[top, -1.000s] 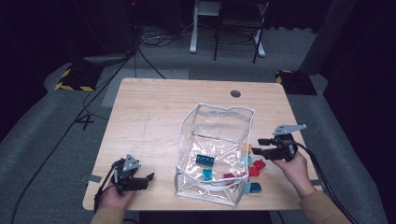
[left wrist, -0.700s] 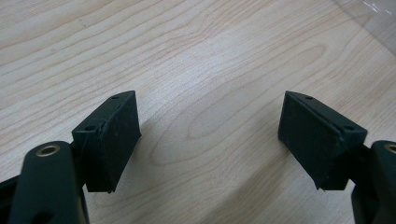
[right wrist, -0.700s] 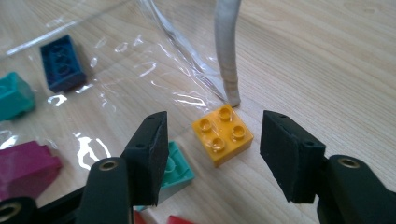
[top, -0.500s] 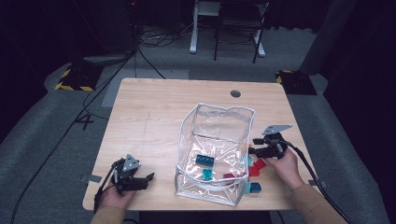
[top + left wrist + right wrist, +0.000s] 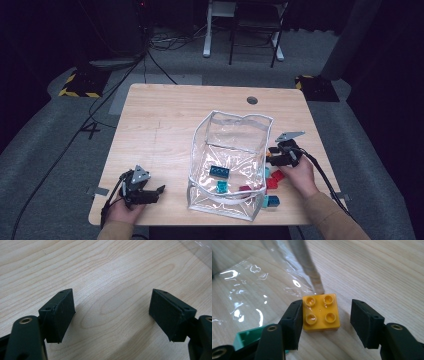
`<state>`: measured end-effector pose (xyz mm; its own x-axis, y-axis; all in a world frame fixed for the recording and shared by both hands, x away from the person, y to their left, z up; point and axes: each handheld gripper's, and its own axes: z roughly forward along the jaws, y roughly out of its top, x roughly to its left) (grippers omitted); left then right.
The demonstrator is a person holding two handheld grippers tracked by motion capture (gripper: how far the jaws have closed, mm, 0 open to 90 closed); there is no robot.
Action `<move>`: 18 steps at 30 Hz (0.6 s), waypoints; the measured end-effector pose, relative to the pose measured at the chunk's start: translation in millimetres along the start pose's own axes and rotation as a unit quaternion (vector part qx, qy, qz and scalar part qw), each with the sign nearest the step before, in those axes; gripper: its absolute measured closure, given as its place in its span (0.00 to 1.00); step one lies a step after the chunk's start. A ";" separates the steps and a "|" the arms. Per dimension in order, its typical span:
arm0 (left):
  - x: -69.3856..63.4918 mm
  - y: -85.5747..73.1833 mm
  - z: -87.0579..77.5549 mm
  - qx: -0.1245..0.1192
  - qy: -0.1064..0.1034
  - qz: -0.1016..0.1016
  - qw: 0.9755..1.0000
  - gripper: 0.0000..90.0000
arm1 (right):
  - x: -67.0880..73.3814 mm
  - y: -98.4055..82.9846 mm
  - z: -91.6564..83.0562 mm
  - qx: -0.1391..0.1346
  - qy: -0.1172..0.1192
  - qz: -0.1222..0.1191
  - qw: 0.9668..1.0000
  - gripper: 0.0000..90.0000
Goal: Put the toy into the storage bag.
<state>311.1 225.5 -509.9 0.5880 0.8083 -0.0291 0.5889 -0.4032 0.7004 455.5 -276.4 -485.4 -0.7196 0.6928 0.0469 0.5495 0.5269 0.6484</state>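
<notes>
Yellow brick (image 5: pixel 320 312), four studs up, lies flat on the tabletop (image 5: pixel 382 270) between the jaws of the right tongs (image 5: pixel 324 322). The jaws have just been closing in, but the grip is not made: one pad (image 5: pixel 295 322) sits against or just beside one side of the brick, and the other pad (image 5: pixel 364 322) stands apart from it with bare wood between. In the high view the right tongs (image 5: pixel 278 154) sit low at the outer side of the clear bag (image 5: pixel 231 165), and the brick's far edge touches or nearly touches the bag's white-trimmed corner (image 5: pixel 310 272).

Risks, as I judge them:
- Off-centre approach. One pad meets the brick first, so as the jaws close it may slide or turn on the smooth wood and be caught by a corner.
- Bag trim close behind. A push forward could drive the brick under the plastic, or pinch film with it.
- A green brick (image 5: pixel 249 337) lies just beside the near jaw; it could be nudged or trapped.
- Shallow pad depth on the low side walls; a tilted lift could drop it.

Other loose bricks, red (image 5: pixel 274 180) and blue (image 5: pixel 272 201), lie near the right hand (image 5: pixel 299 175); two teal bricks (image 5: pixel 220 172) are already inside the bag.

Left tongs (image 5: pixel 112 312) stand wide apart, empty, low over bare tabletop; in the high view they (image 5: pixel 150 192) are well apart from the bag, so nothing steadies it.
</notes>
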 end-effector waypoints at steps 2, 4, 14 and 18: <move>0.0 0.0 0.0 0.000 0.000 0.000 1.000 0.23 | -3.4 0.2 0.0 -0.002 -0.005 0.002 1.000 0.56; 0.0 0.0 0.0 0.000 0.000 0.000 1.000 0.24 | -5.5 -0.1 -0.8 -0.004 -0.006 0.004 1.000 0.64; 0.0 0.0 0.0 0.000 0.000 0.000 1.000 0.23 | -6.2 1.0 -16.1 -0.009 -0.026 0.002 1.000 0.66; 0.0 0.0 0.0 0.000 0.000 0.000 1.000 0.24 | -5.3 3.6 -29.5 -0.016 -0.023 0.000 1.000 0.66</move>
<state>311.1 225.5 -509.9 0.5881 0.8083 -0.0290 0.5889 -0.4034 0.7003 448.8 -292.7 -460.9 -0.6986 0.7154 0.0126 0.5358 0.5113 0.6719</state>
